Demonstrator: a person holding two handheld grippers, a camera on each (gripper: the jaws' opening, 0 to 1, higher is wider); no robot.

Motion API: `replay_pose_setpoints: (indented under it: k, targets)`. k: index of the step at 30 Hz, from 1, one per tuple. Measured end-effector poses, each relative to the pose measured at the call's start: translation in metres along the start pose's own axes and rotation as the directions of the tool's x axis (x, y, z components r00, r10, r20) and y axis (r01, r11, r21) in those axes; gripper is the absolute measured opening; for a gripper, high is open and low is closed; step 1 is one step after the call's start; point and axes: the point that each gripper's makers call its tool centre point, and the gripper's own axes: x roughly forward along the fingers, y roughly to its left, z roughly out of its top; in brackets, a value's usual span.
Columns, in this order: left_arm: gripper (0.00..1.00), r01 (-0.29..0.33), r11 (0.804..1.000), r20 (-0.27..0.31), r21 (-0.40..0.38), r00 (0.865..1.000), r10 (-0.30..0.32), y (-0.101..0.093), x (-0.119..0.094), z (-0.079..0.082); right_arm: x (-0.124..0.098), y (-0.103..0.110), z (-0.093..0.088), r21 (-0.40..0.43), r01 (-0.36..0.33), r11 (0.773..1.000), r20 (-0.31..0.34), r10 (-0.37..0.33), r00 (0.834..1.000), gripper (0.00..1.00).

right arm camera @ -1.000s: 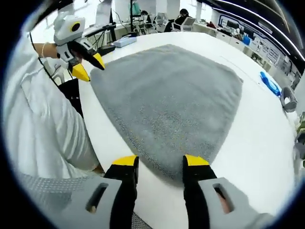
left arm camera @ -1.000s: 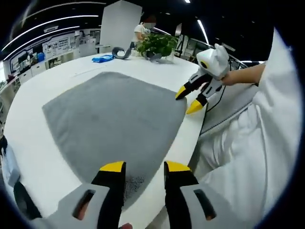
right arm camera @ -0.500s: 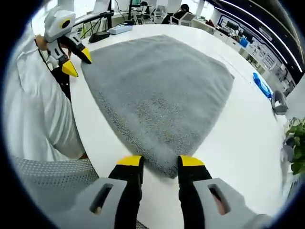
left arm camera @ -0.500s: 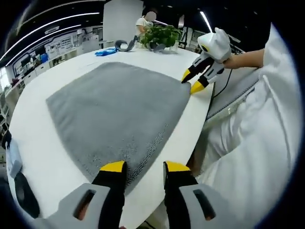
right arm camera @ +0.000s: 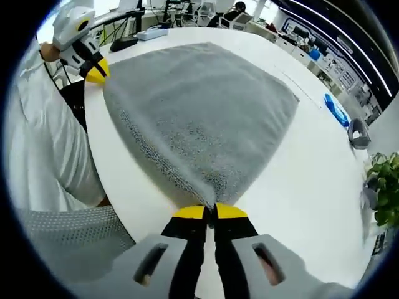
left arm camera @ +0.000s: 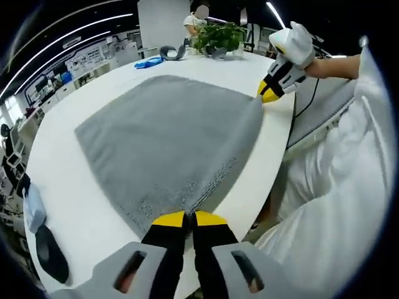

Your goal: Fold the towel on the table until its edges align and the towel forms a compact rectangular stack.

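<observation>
A grey towel lies spread flat on the white table. In the left gripper view my left gripper is shut on the towel's near corner at the table's edge. The right gripper shows at the upper right of that view, shut on the other near corner. In the right gripper view my right gripper pinches the towel at its nearest corner, and the left gripper holds the corner at the upper left. The edge between the two corners is slightly raised and ridged.
A person in white clothing stands at the table's near edge. A potted plant, a blue object and a grey band sit at the far side. A dark object lies at the lower left. A power strip lies far off.
Both grippers went from open around the towel's near corners to shut on them. The towel edge between them has lifted a little.
</observation>
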Motion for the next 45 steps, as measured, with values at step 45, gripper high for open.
replay_pose_setpoints:
  k: [45]
  targets:
    - [0.03,-0.028,1.000,0.003,0.004,1.000,0.028,0.023,-0.094,0.091,-0.099,-0.009,0.057,-0.023,-0.070,0.997,0.092,0.072,0.993,0.00]
